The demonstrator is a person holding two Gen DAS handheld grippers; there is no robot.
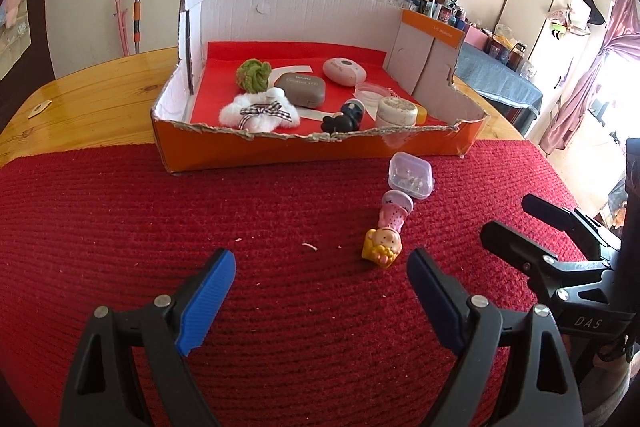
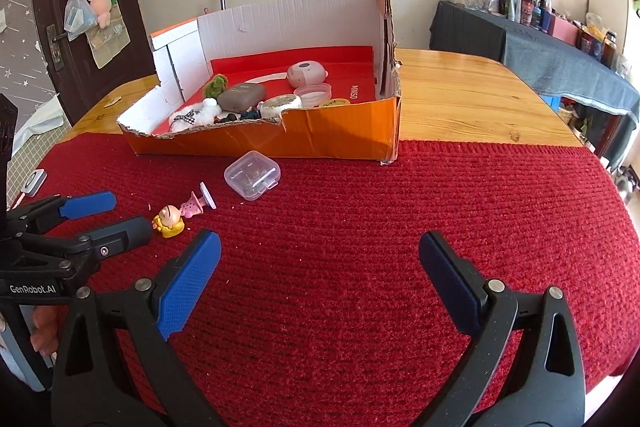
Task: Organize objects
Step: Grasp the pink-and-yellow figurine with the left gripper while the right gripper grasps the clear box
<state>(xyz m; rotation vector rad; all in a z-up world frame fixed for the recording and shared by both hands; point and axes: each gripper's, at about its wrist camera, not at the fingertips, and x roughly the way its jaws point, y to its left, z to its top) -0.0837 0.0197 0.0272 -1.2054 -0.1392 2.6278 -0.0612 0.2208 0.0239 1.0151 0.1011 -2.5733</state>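
Two things lie on the red mat outside the box (image 1: 320, 147): a toy (image 1: 386, 233) on its side and a clear case (image 1: 411, 173) just behind it. My left gripper (image 1: 320, 263) is spread wide and empty, toy near its right finger; my right gripper (image 2: 320, 247) is released too, holding nothing. I worry a finger nudges the toy into the case, scattering both.

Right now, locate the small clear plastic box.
The small clear plastic box sits on the red knitted mat, between the orange cardboard tray and the toppled pink figurine.
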